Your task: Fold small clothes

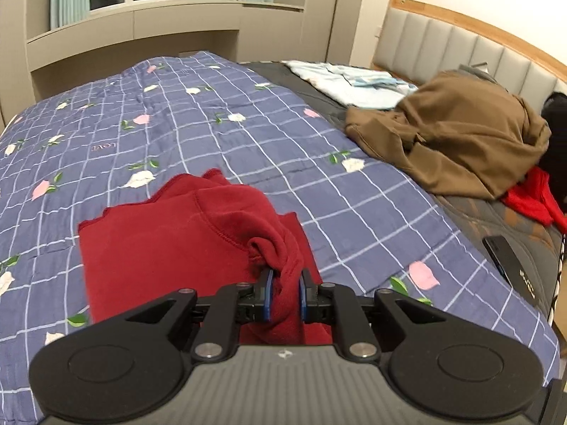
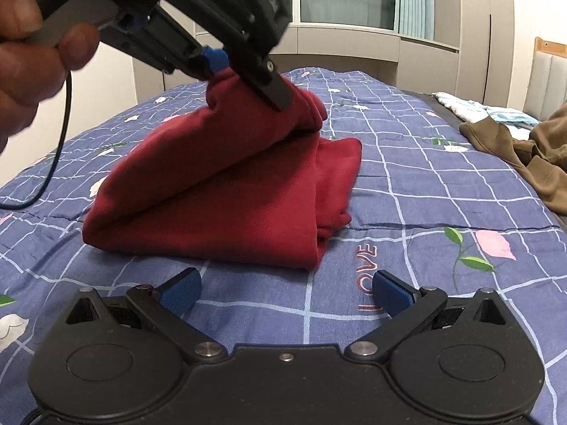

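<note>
I have the left hand-held gripper (image 1: 285,292) pinching a bunched edge of the dark red fleece garment (image 1: 184,233), its blue pads (image 1: 268,295) pressed in on the cloth from both sides. From the right wrist view the same left hand-held gripper (image 2: 244,71) holds that edge raised above the rest of the piece, so the upper layer slopes like a tent down to the part lying flat on the blue checked quilt with pink and white flowers (image 2: 407,184). I judge I hold it up this way to carry the flap across and lay it over the lower layers, making the next fold.

My right hand-held gripper (image 2: 287,292) sits low just in front of the garment's near edge with its jaws spread wide and nothing between them. It touches no cloth; I read it as waiting to pin or smooth the fold line.

Well apart, near the grey padded headboard (image 1: 460,46), lie a brown crumpled garment (image 1: 460,134), a brighter red cloth (image 1: 531,198) beside it and some pale blue folded cloth (image 1: 354,85), probably the rest of the pile.
</note>
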The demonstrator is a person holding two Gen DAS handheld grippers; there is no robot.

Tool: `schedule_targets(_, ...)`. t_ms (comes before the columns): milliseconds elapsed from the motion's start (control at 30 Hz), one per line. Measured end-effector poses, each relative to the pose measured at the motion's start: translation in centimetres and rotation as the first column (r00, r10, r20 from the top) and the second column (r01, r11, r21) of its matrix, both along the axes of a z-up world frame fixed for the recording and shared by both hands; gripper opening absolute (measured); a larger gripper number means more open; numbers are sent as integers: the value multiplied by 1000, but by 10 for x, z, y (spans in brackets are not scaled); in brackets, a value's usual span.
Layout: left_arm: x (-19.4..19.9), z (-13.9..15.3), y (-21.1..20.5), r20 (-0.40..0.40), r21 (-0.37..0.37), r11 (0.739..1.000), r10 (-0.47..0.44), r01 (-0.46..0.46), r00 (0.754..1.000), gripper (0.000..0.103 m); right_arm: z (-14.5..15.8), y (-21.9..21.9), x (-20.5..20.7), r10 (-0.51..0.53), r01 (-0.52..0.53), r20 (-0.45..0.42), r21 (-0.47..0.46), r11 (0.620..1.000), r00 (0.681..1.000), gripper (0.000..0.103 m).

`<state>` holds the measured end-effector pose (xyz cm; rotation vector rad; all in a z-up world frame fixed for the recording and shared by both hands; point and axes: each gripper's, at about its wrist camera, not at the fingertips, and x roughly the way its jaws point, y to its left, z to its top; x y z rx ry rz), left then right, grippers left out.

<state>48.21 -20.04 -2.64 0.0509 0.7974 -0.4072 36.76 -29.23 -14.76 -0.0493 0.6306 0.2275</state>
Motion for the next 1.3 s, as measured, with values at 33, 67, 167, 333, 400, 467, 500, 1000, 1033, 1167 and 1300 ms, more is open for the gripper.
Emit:
schedule_targets(33, 3, -4, -2, -20, 9, 1000, -5, 5, 1000, 15, 0, -1, 0, 0, 0, -2, 4, 1000, 1000, 103)
schedule_targets(67, 6, -8, -3, -43, 17, 1000, -10, 11, 999, 16, 0, -1, 1, 0, 0, -4, 7, 1000, 1000, 103)
schedule_targets(167, 10, -21, -3, -97, 12, 1000, -11, 12, 995, 20, 0, -1, 2, 0, 0, -4, 7, 1000, 1000, 103)
schedule_targets(333, 6, -19, 5, -110, -43, 999, -30, 25, 993, 55, 0, -1, 1, 0, 0, -4, 7, 1000, 1000, 103)
schedule_targets(400, 6, -14, 12, -115, -72, 997, -26, 18, 993, 59, 0, -1, 1, 0, 0, -4, 6, 1000, 1000, 103)
schedule_targets(467, 6, -9, 21, -112, -97, 995, -9, -1, 994, 71, -1, -1, 1, 0, 0, -5, 5, 1000, 1000, 103)
schedule_targets(500, 5, -6, 27, -110, -110, 994, 5, -17, 994, 80, -1, -1, 1, 0, 0, -5, 5, 1000, 1000, 103)
schedule_targets(1000, -29, -30, 177, -221, -169, 885, 394, -433, 892, 102, 35, -46, -18, -138, 121, 33, 317, 941, 990, 102)
schedule_targets(1033, -32, -36, 183, -247, -180, 874, 404, -451, 881, 102, 40, -46, -14, -141, 125, 23, 341, 932, 990, 102)
schedule_targets(1167, -42, -54, 194, -319, -316, 838, 348, -445, 882, 102, 57, -35, 10, -138, 123, 7, 408, 905, 990, 97)
schedule_targets(1300, -44, -68, 195, -368, -410, 803, 289, -433, 884, 100, 65, -22, 40, -147, 154, -49, 424, 893, 988, 82)
